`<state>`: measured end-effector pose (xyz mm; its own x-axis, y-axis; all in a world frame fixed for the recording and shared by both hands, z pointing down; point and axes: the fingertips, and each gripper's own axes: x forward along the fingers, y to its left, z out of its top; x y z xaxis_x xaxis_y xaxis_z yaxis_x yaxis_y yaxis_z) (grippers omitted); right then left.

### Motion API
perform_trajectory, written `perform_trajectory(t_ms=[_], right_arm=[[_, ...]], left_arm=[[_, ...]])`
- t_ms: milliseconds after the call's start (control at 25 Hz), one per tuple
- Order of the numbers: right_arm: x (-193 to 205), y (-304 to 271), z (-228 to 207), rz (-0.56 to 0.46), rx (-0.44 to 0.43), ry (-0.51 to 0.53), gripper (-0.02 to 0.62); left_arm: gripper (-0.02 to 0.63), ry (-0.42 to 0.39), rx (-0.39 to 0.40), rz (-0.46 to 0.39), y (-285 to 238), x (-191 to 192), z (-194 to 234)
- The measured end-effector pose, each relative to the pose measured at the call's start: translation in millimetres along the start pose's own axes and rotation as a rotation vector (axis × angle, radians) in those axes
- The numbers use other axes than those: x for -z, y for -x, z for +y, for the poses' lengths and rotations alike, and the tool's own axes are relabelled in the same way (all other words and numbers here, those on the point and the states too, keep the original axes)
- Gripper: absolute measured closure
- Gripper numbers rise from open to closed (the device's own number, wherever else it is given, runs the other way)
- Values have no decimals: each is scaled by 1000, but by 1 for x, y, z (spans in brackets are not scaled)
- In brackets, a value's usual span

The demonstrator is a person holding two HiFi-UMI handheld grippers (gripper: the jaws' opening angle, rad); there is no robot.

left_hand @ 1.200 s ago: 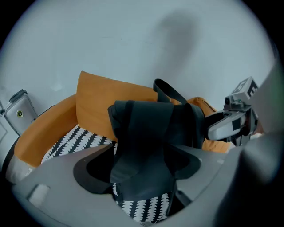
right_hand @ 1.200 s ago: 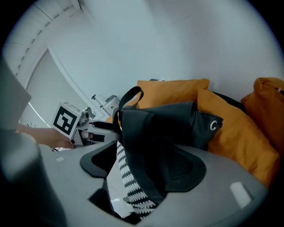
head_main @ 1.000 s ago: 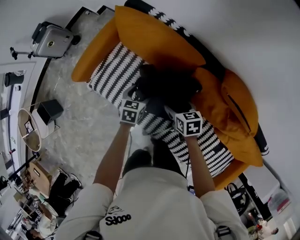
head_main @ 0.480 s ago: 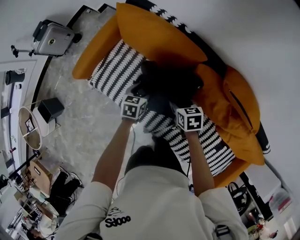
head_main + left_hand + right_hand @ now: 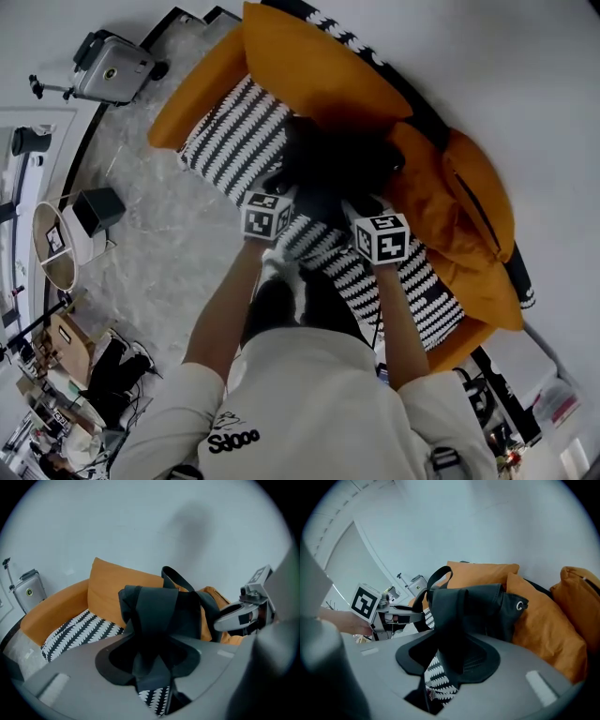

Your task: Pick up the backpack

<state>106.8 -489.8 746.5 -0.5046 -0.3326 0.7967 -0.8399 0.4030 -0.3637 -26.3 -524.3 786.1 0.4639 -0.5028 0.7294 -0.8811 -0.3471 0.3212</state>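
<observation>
A black backpack [image 5: 337, 167] lies on an orange sofa [image 5: 202, 89] against the cushions. My left gripper [image 5: 284, 195] is at its near left side and my right gripper [image 5: 361, 206] at its near right side. In the left gripper view a black shoulder strap [image 5: 154, 620] runs down between the jaws of the left gripper [image 5: 154, 670], which are closing and pinch it. In the right gripper view the right gripper [image 5: 447, 667] has the other black strap [image 5: 450, 620] pinched the same way, its jaws closing too. The bag's body [image 5: 480, 606] hangs from the straps.
A black-and-white patterned blanket [image 5: 230, 136] covers the seat. Orange cushions [image 5: 469, 211] crowd the back and right. A silver suitcase [image 5: 111, 67] stands on the marble floor at far left, with a black box [image 5: 98, 208] and a round side table [image 5: 52, 248] nearer.
Both grippers' jaws have closed in round the backpack's straps. Both hands have shifted a little toward the bag.
</observation>
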Motion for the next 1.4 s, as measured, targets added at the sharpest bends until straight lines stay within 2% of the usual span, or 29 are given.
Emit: perform_trajectory(t_ms=[320, 640, 840, 1040, 1240, 1400], right_arm=[[7, 36, 32, -51, 9, 84, 496], [15, 81, 76, -140, 113, 150, 505], [34, 104, 100, -165, 144, 156, 512], [45, 125, 123, -201, 142, 109, 520], [39, 155, 139, -260, 140, 101, 525], [31, 180, 166, -311, 124, 129, 525]], left_arm=[[509, -15, 2, -38, 48, 8, -8], [526, -21, 35, -88, 108, 34, -24], [529, -74, 44, -115, 146, 45, -40], [535, -123, 59, -167, 186, 48, -56], [537, -91, 112, -265, 226, 38, -77], [537, -100, 92, -349, 264, 26, -80]])
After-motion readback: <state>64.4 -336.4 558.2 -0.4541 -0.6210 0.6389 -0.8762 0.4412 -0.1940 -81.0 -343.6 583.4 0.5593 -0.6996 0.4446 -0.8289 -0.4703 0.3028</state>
